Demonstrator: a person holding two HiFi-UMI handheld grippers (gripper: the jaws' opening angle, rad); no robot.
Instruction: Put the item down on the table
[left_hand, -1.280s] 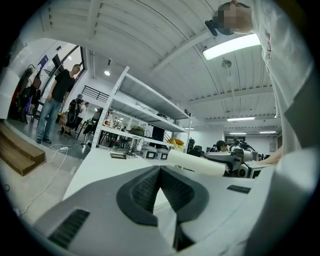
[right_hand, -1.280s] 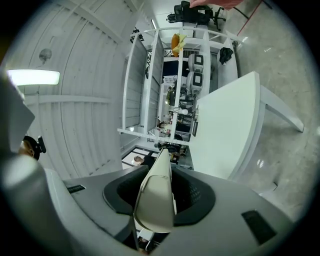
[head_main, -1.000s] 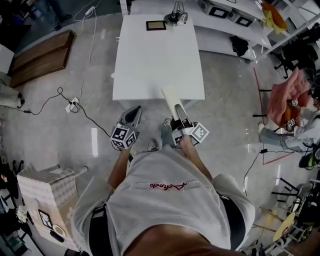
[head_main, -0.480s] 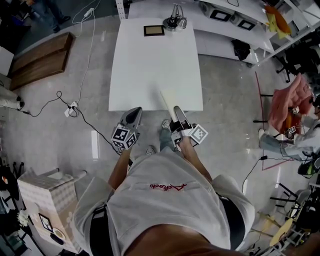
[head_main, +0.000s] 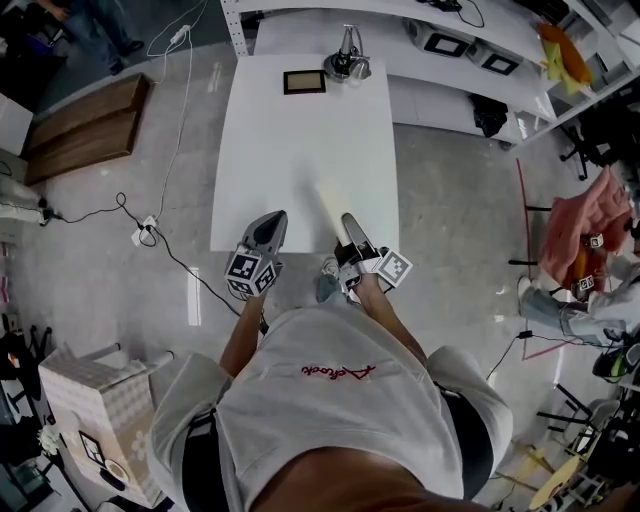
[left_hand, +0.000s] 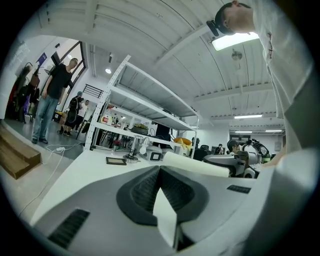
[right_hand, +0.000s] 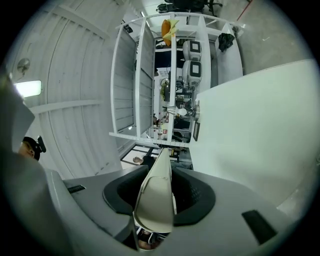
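Note:
A long cream-coloured item (head_main: 329, 203) sticks forward out of my right gripper (head_main: 350, 228), which is shut on its near end. The item reaches out over the near edge of the white table (head_main: 300, 130). In the right gripper view the cream item (right_hand: 157, 192) stands edge-on between the dark pads. My left gripper (head_main: 268, 226) hovers at the table's near edge with its jaws together and nothing in them. From the left gripper view the cream item (left_hand: 196, 164) and the right gripper (left_hand: 235, 163) show off to the right.
A small dark picture frame (head_main: 304, 82) and a metal lamp-like object (head_main: 347, 62) sit at the table's far end. White shelving (head_main: 460, 40) lies beyond. A wooden pallet (head_main: 85, 115), floor cables (head_main: 150, 212) and a cardboard box (head_main: 95, 400) are left; a person (head_main: 590, 235) is right.
The table has come closer as the person stepped forward. Both grippers now reach its near edge, and the cream item has moved out over the tabletop.

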